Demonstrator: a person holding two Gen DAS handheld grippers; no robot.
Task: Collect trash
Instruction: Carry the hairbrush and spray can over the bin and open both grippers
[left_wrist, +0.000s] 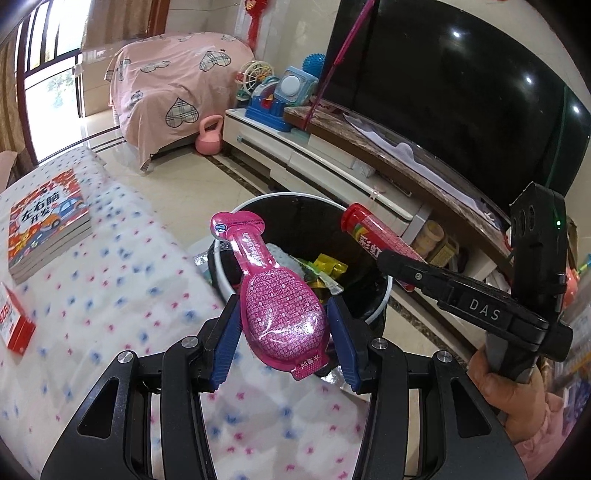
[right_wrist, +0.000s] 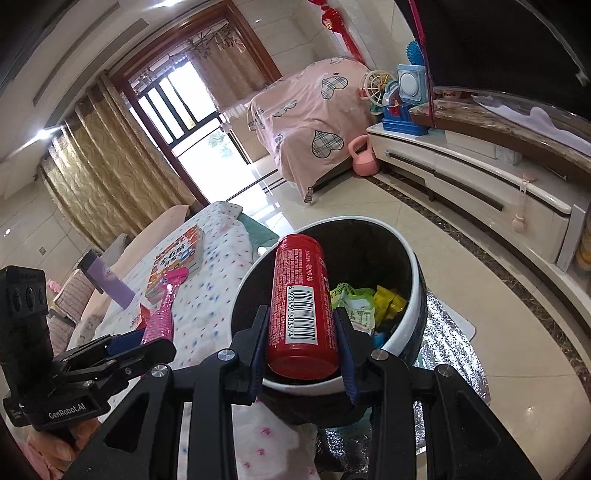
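Both hands are bringing trash to the black trash bin (right_wrist: 413, 280), which already has wrappers in it. The left gripper (left_wrist: 282, 332) squeezes a pink candy pack (left_wrist: 280, 310) just over the bin's near rim, and the right gripper (right_wrist: 301, 332) squeezes a red candy tube (right_wrist: 301, 299) above the bin's near edge. Next, I think each one should reach a bit farther over the hole and let go, so nothing falls on the spotted bedcover (left_wrist: 110, 295).
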